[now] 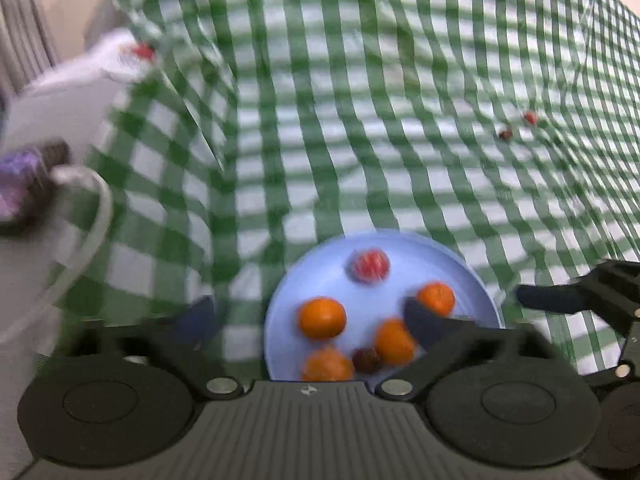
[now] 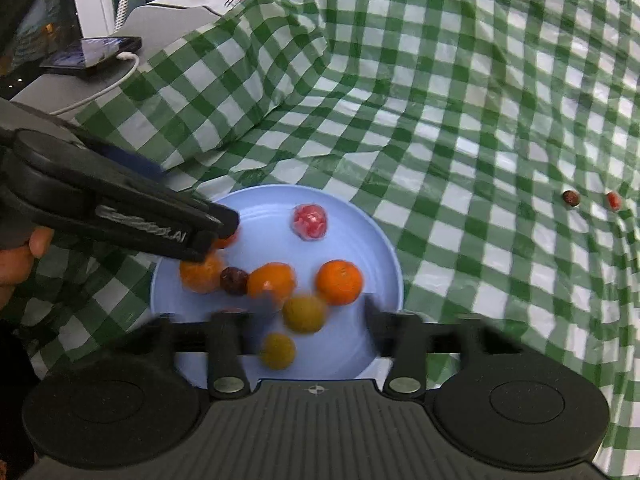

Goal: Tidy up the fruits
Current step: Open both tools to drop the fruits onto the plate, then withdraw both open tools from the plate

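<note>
Left wrist view: the left gripper [image 1: 312, 316] hangs over the plate [image 1: 476, 280], jaws apart and empty, oranges [image 1: 322, 317] already in it. Right wrist view: the right gripper [image 2: 316, 312] has jaws apart and empty above the plums [image 2: 304, 313]; two berries [image 2: 571, 198] remain on the table [image 2: 460, 140], so the job is mostly done.

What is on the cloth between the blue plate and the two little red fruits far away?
Nothing: only bare checked cloth lies between the blue plate and the two small fruits, seen in both views.

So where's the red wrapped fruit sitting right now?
The red wrapped fruit lies on the far side of the blue plate in both wrist views, apart from the oranges nearer the cameras.
</note>
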`<action>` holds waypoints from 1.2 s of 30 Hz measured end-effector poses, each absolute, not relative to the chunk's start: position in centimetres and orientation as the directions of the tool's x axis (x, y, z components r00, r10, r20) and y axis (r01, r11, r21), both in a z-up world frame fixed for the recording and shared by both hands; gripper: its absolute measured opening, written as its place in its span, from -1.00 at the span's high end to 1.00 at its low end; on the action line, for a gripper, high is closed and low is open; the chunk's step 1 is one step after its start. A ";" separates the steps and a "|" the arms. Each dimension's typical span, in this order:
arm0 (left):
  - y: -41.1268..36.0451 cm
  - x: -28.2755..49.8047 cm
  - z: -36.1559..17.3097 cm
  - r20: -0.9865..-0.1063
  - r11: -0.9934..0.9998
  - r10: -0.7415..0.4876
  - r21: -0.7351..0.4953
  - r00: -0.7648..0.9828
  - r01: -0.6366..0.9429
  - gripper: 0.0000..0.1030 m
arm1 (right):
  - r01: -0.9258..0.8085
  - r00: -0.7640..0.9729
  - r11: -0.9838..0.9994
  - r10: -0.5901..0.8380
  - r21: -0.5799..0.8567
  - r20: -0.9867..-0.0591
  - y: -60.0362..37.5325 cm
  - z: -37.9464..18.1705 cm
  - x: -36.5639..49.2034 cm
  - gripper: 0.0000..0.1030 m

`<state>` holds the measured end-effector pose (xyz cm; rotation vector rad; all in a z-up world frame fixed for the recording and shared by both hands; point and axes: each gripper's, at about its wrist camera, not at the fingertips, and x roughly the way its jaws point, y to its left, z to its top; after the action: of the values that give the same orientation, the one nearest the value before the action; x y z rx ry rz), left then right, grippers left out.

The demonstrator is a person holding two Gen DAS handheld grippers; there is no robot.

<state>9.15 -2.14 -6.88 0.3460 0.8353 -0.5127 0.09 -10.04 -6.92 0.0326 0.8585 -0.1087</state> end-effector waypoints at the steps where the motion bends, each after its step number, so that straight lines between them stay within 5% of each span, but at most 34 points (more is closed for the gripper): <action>1: -2.0 8.8 -6.4 -0.767 0.819 -0.303 0.093 0.565 0.566 -0.99 | 0.115 0.651 0.993 -0.091 -0.020 -0.754 -10.0 -6.5 -0.3 -0.59; 10: 1.8 3.7 -4.8 -0.818 0.833 -0.272 0.064 0.507 0.550 -0.99 | 0.167 0.610 0.983 -0.041 0.077 -0.791 -8.7 -3.9 -6.2 -0.87; 36: 7.2 -7.5 1.7 -0.723 0.868 -0.317 0.039 0.614 0.494 -0.99 | 0.198 0.731 0.980 -0.139 0.013 -0.668 -3.1 1.5 -15.7 -0.93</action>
<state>-7.48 7.24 1.67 0.2452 0.7805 -0.4730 -15.66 -3.12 1.50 0.0850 0.7276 -0.1862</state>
